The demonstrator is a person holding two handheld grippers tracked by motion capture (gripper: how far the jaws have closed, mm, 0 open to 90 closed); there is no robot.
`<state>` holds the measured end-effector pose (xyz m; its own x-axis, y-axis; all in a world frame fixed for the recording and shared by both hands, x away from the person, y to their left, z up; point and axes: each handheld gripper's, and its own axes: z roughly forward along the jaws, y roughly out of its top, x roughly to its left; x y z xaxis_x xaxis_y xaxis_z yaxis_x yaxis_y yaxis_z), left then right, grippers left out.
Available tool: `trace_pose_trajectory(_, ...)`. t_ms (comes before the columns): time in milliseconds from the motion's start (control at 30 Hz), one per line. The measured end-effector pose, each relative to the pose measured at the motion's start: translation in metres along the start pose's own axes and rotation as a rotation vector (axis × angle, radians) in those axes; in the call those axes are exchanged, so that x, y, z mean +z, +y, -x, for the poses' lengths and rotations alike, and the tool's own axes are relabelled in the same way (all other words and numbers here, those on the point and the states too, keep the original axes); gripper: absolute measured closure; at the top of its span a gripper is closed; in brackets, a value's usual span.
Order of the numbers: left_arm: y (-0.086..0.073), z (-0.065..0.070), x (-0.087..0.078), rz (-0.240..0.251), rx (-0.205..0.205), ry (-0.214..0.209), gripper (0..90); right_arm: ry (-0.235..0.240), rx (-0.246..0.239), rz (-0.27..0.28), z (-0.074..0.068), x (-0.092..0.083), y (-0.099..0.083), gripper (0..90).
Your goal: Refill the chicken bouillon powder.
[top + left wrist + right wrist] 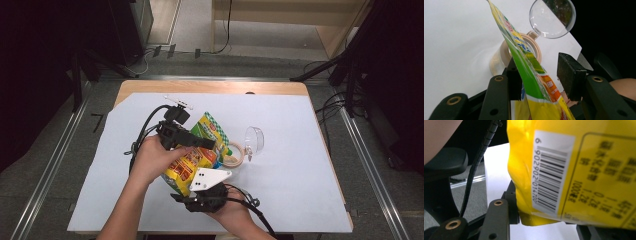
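Slippage is the main risk here: the yellow-green snack bag [196,155] hangs above the white sheet [300,165] covering the table, between your two grippers, and neither one shows a firm clamp on it. In the left gripper view the left gripper [541,75] has its jaws parted, with the bag's edge running against the left-hand pad while a clear gap separates the film from the right-hand pad [570,75]; so you have the bag between the jaws, not pinched. In the right gripper view the right gripper [544,220] has the bag's lower corner with the barcode [549,182] lying beside its left-hand pad; the opposite pad is hidden behind the bag, so I cannot tell whether that side actually presses. If both sets of jaws stand this loose, the glossy film can slide out and the bag drops onto the sheet. It may also sag or twist, since the film is limp and only its edges are engaged. Watch what lies under it: the roll of tape [231,153] sits touching or just beside the bag's far edge, and the clear plastic scoop [254,140] lies near it; a falling or swinging bag could knock either one away. Your two hands are close together, so the trailing cable [145,125] could snag a jaw when you reposition.
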<state>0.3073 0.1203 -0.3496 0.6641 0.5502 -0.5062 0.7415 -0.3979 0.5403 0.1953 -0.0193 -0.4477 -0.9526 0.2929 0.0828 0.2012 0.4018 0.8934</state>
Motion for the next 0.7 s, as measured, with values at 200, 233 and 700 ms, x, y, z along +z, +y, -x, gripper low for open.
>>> trace_pose_trajectory(200, -0.0023, -0.0018, 0.0028, -0.007, -0.008, -0.012, 55.1, 0.009, 0.05, 0.012, -0.0001, 0.0033, -0.0045, 60.8)
trace_pose_trajectory(233, -0.0023, -0.0018, 0.0028, -0.007, -0.008, -0.012, 54.9, 0.009, 0.05, 0.012, -0.0001, 0.0033, -0.0045, 60.8)
trace_pose_trajectory(700, -0.003, 0.003, 0.0018, -0.005, 0.016, 0.036, 60.4, 0.027, 0.131, 0.032, 0.0087, -0.0012, -0.0045, 58.9)
